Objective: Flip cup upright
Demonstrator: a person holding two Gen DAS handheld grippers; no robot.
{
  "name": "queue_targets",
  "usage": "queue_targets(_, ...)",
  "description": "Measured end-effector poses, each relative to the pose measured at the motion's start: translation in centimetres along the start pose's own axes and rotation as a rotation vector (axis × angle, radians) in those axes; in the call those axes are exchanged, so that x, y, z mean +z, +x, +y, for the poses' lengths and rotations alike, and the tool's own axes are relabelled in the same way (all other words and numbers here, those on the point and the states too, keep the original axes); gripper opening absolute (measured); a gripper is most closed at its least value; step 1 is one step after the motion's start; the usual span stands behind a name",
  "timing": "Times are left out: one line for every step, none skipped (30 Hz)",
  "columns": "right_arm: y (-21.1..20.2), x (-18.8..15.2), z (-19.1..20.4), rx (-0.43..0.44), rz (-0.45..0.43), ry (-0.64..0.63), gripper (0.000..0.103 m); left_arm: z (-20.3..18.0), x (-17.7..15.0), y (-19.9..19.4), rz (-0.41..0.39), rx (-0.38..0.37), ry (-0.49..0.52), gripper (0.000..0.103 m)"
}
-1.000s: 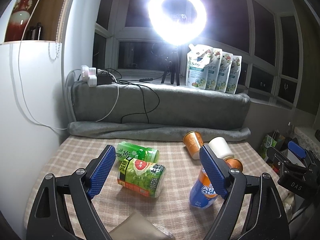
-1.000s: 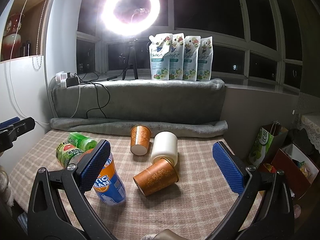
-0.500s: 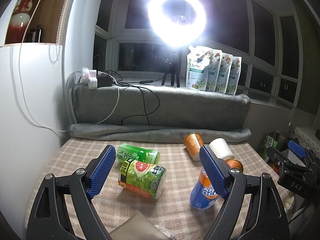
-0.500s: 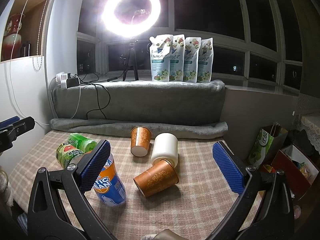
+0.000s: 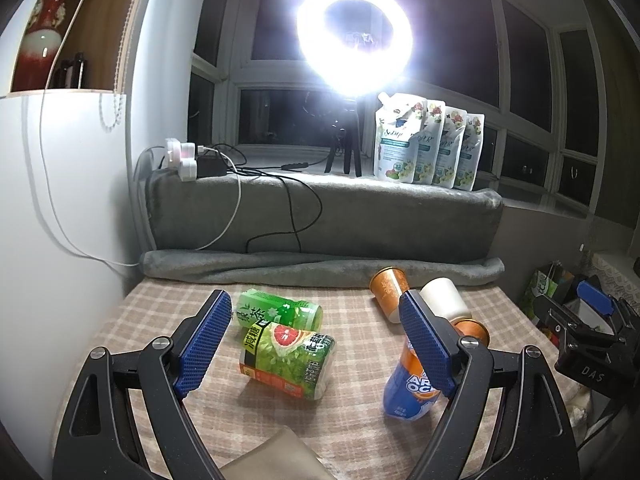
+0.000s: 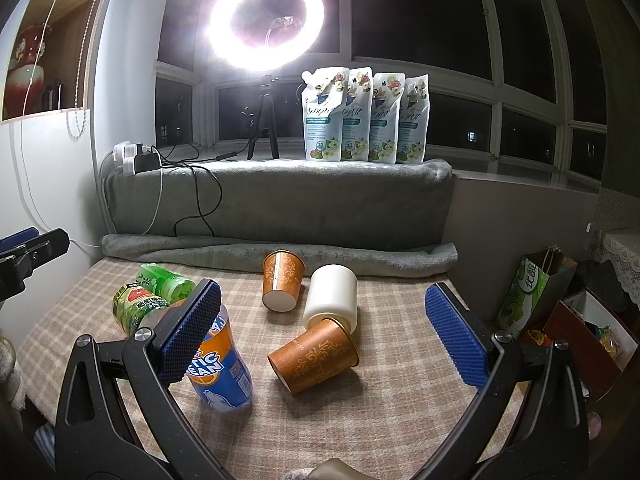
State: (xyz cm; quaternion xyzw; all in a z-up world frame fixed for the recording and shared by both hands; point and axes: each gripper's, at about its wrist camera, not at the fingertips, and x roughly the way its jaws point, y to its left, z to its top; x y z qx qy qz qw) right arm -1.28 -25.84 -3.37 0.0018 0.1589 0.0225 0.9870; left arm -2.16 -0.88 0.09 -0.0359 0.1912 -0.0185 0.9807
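In the left wrist view, the right blue pad of the left tongs (image 5: 316, 354) covers most of the nearer orange cup (image 5: 472, 326) and part of the blue drink bottle (image 5: 408, 390). In the right wrist view, the right tongs (image 6: 324, 340) hide part of that bottle's label. The ring light (image 5: 354, 38) glares out its centre. Both tongs' handles are cut off below.

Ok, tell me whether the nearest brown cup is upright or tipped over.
Tipped. The nearest brown cup lies on its side on the checked cloth, base toward the camera, rim against the white cup.
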Motion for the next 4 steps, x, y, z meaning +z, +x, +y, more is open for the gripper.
queue_targets(0.05,0.08,0.09,0.001,0.001,-0.001,0.103,0.03,0.02,-0.01,-0.002,0.0,0.0,0.086)
queue_targets(0.11,0.11,0.16,0.001,0.001,-0.002,0.103,0.04,0.03,0.01,-0.003,0.002,0.0,0.086)
queue_targets(0.16,0.18,0.23,0.001,0.001,-0.003,0.103,0.07,0.06,0.01,-0.004,0.004,0.001,0.086)
queue_targets(0.16,0.18,0.23,0.001,0.001,-0.003,0.103,0.11,0.05,-0.02,-0.004,0.004,0.0,0.086)
